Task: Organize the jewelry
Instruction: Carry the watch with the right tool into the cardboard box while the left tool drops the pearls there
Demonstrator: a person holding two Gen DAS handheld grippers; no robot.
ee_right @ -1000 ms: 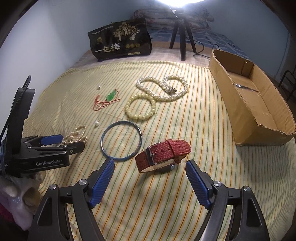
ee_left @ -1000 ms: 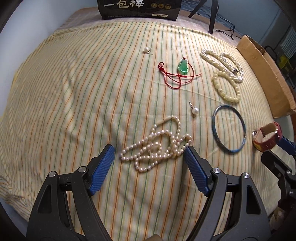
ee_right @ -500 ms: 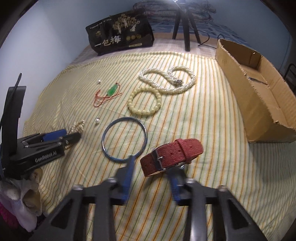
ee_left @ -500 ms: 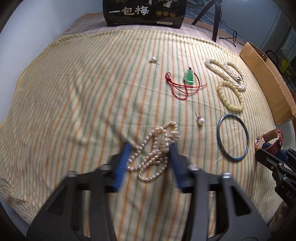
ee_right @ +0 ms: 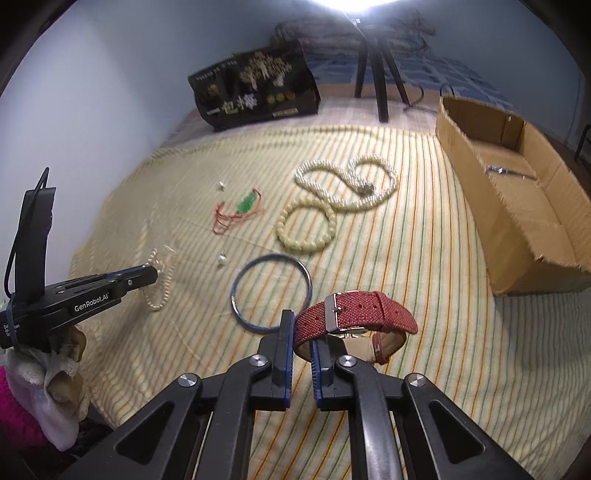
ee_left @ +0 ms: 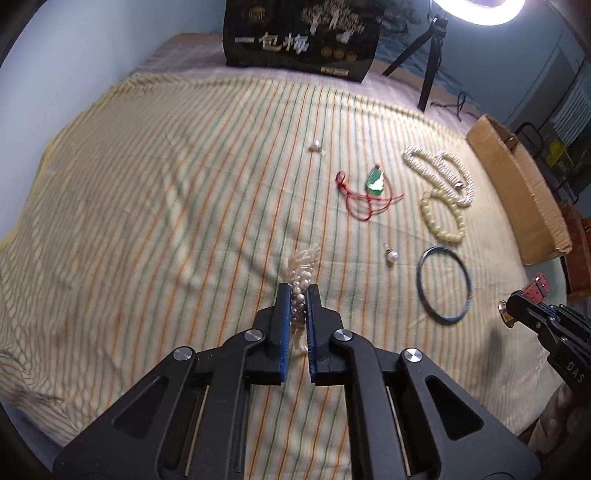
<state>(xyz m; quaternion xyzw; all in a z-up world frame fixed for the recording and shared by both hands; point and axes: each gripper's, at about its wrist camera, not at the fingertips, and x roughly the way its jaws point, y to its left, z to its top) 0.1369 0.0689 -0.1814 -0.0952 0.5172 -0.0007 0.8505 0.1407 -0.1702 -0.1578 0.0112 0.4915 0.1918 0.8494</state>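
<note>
Both your grippers have just closed: the left gripper (ee_left: 298,295) now clamps the pearl necklace (ee_left: 302,271), the right gripper (ee_right: 303,334) the red watch (ee_right: 354,314). You are in the grasping step; next, lift both and carry them to the cardboard box (ee_right: 517,206) at the frame's right.

Ring light (ee_left: 484,9) glaring at top, dim bluish room, slight motion blur, dark fisheye corners

A bunched pearl necklace (ee_left: 300,284) hangs pinched at lower centre of the left view, while the red-strapped watch (ee_right: 356,317) sits tilted, clamped by its strap, lower centre of the right view.
</note>
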